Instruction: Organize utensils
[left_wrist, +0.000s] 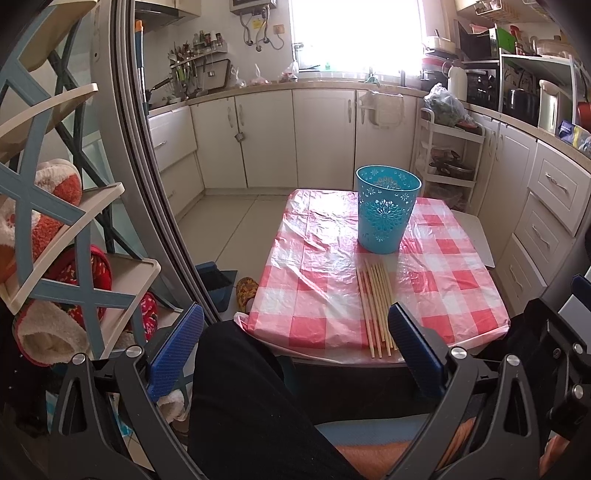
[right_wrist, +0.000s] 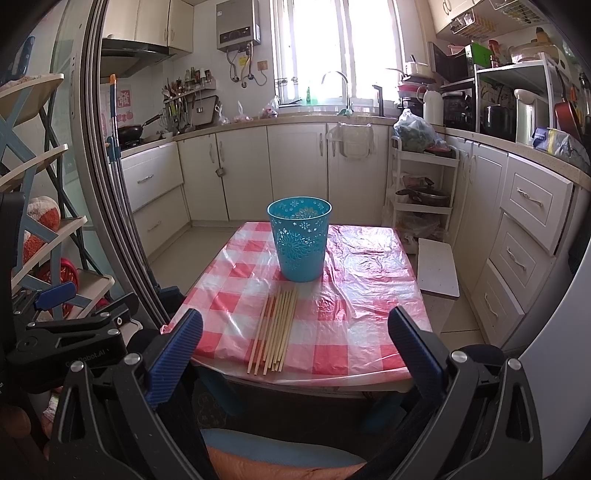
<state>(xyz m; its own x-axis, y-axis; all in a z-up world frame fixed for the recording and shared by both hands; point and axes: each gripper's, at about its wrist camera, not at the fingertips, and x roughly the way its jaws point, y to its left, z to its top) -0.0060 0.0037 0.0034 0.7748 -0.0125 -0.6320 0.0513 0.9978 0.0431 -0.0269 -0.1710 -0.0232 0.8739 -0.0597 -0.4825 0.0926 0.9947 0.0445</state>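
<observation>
Your left tool (left_wrist: 295, 343) wide, empty; right tool (right_wrist: 295, 347) wide, empty. Chopsticks (right_wrist: 275, 330) flat on desk (right_wrist: 369, 295), bundled, just before cup (right_wrist: 300, 240), perhaps touching its base.

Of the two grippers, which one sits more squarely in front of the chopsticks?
The right gripper: the chopsticks lie between its open fingers. In the left gripper's view they sit by its right-hand finger.
</observation>
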